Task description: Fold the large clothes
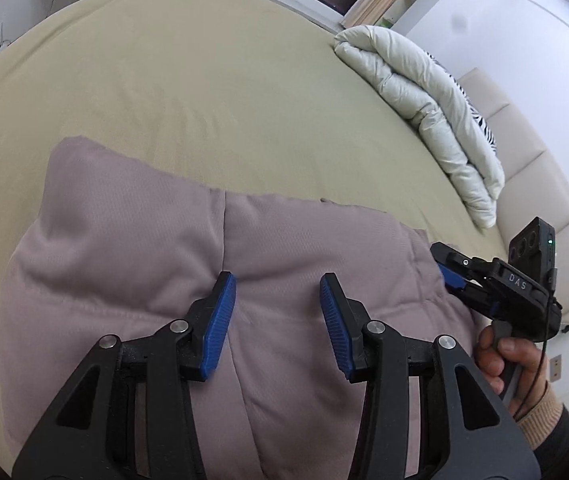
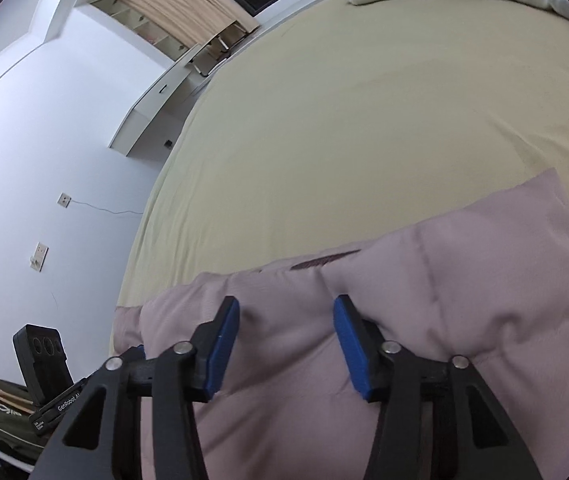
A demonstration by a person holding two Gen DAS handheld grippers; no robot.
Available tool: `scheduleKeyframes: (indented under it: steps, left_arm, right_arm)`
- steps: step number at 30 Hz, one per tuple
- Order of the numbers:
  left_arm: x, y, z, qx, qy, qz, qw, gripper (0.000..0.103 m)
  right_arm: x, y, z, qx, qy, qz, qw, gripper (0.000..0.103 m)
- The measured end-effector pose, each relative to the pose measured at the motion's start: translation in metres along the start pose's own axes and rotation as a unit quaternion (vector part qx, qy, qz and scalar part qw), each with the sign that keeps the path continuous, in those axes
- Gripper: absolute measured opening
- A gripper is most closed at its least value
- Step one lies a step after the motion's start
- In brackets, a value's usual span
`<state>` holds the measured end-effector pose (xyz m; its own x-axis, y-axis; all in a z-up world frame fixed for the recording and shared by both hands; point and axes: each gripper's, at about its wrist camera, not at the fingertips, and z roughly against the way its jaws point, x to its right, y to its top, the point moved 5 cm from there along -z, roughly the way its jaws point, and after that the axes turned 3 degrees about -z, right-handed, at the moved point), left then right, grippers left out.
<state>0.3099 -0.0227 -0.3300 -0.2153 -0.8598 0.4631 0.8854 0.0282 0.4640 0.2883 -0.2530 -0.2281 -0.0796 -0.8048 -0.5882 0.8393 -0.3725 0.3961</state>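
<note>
Mauve padded garment [image 1: 132, 264] lies folded on the beige bed sheet [image 1: 188, 92], at the sheet's near edge; left gripper [image 1: 278, 320] above the garment, blue pads [image 1: 220, 320] spread, nothing pinched; right gripper [image 2: 286, 346] also over the garment, fingers apart, no fabric clamped; hand [image 1: 500, 360] holds its handle; white duvet [image 1: 424, 100] bundled at the sheet's far side.
</note>
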Motion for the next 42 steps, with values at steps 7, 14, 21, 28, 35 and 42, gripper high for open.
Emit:
scheduleKeyframes:
  steps: [7,14,21,28,35,42]
  left_arm:
    - [-0.02,0.005,-0.041,0.01,-0.02,0.011,0.9997,0.042]
    - [-0.043,0.005,-0.054,0.029,-0.067,0.034,0.9967,0.042]
    - [-0.043,-0.01,-0.008,0.041,-0.035,0.044,0.9976,0.042]
    - [-0.032,-0.024,0.004,0.047,-0.04,0.037,0.9974,0.042]
    - [-0.024,-0.044,0.049,0.059,-0.019,0.043,0.9971,0.045]
    - [0.017,-0.092,0.125,0.137,0.069,-0.035,0.9876,0.072]
  right_arm:
    - [0.037,-0.004,-0.001,0.019,0.047,-0.047,0.998,0.027]
    - [0.049,-0.009,0.005,0.037,0.095,-0.07,0.992,0.026]
    - [0.046,-0.03,0.071,0.095,0.087,-0.048,0.991,0.076]
    - [0.092,-0.051,0.093,0.104,0.066,-0.08,0.989,0.043]
    - [0.075,-0.069,0.135,0.129,-0.011,-0.046,0.991,0.088]
    - [0.069,-0.119,0.196,0.185,-0.082,-0.042,0.978,0.088]
